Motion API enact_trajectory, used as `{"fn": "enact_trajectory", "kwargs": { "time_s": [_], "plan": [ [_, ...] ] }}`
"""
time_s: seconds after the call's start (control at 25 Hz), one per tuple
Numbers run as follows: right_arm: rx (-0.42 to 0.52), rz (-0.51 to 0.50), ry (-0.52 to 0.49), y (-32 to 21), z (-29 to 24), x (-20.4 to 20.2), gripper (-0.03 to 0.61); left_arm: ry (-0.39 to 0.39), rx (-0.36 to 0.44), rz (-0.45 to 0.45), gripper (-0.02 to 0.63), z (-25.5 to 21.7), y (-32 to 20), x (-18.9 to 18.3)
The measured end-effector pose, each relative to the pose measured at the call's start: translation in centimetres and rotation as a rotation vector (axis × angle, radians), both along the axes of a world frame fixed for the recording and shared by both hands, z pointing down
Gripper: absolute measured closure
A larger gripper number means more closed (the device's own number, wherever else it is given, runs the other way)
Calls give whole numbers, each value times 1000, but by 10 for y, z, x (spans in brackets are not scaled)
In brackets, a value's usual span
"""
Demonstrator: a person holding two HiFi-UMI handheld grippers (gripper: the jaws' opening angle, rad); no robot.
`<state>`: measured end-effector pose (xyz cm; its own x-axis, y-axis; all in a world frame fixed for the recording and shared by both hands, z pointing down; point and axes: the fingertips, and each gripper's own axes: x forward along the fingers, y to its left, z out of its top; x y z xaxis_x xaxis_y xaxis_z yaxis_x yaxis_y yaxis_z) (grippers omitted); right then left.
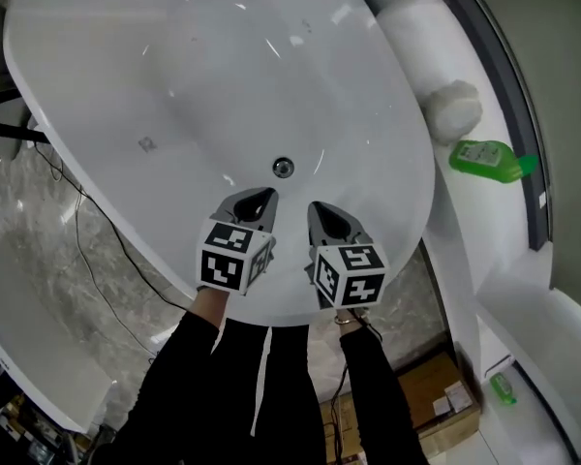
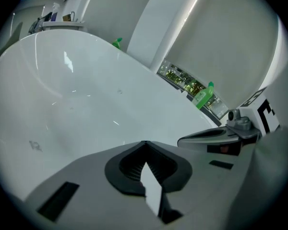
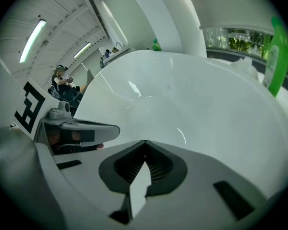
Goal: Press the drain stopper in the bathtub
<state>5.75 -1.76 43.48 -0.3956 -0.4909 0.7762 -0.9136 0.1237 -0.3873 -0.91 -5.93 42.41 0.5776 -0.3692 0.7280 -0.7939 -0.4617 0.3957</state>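
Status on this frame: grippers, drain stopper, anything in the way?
Left hand-held gripper shut, empty; right hand-held gripper shut, empty. Both above the bathtub, short of the drain stopper, not touching it. Nothing lies between.

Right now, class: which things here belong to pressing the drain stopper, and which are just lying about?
Job: bathtub, drain stopper, left tool, right tool, both shut.
Lying about: green bottle, white round object, cardboard box.

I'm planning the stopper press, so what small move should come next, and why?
Probably ease the left hand-held gripper forward and down onto the round chrome drain stopper in the white oval bathtub. Its jaws are shut and empty, and in the head view its tip hangs just short of the stopper.
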Motion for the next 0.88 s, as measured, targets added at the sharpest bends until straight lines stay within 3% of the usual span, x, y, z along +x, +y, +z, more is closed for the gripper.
{"fn": "enact_trajectory", "kwargs": {
  "time_s": [0.88],
  "plan": [
    [-144,60,-48,-21,139,1,577,-54,-131,13,606,157,-31,18]
  ]
}}
